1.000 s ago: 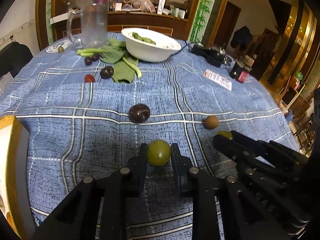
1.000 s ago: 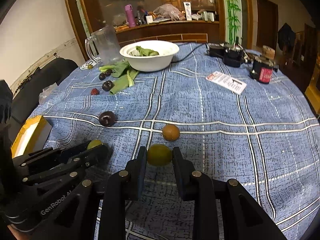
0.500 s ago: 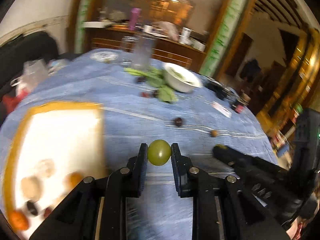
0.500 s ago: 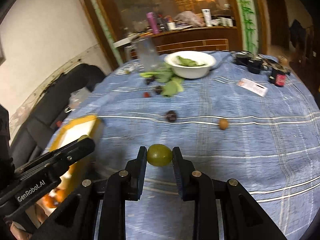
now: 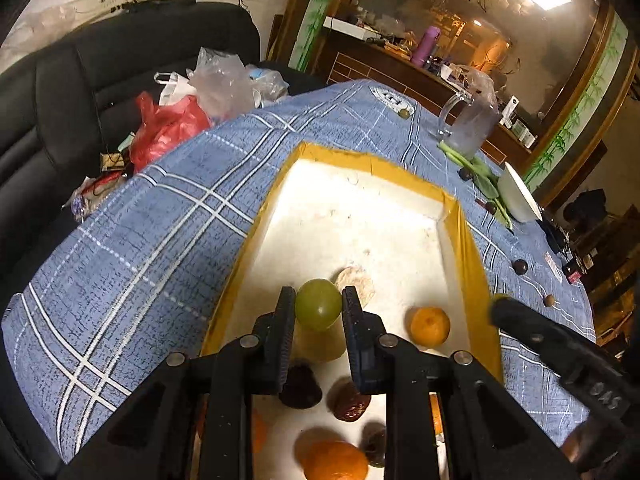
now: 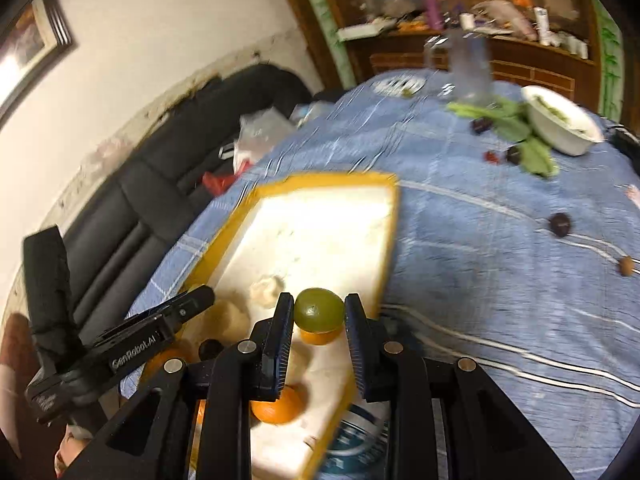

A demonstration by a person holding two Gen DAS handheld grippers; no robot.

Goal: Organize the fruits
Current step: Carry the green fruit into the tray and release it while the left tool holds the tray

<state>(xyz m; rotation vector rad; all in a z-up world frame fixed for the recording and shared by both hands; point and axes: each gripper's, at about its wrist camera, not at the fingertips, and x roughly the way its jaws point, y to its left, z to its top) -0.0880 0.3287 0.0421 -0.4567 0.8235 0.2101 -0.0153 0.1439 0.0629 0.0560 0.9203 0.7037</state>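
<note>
Spreading under everything was the bench (image 5: 132,248), covered by a blue plaid cloth, with a black sofa (image 5: 80,80) behind it holding plastic bags (image 5: 188,108). On the bench sat the yellow-rimmed white tray (image 5: 380,168), the largest item on it. At the far end stood a clear pitcher (image 5: 472,128), a white bowl (image 5: 518,196) and some green leaves (image 6: 516,128) with a few dark fruits beside them. Two fruits lay well apart on the bare cloth: a dark plum (image 6: 560,224) and a small brown fruit (image 6: 626,266).

My left fingers (image 5: 319,312) were closed on a green fruit (image 5: 319,309), held above the near part of the tray. My right fingers (image 6: 319,314) were likewise closed on a second green fruit (image 6: 319,308), held over the tray's right edge; that view was blurred.

Inside the tray lay an orange (image 5: 430,326) near the right wall, another orange (image 5: 336,460) at the near end, a pale round piece (image 5: 358,280) just behind my left fingers, and two dark fruits (image 5: 352,400) close together. I could not tell what kind the dark ones were.
</note>
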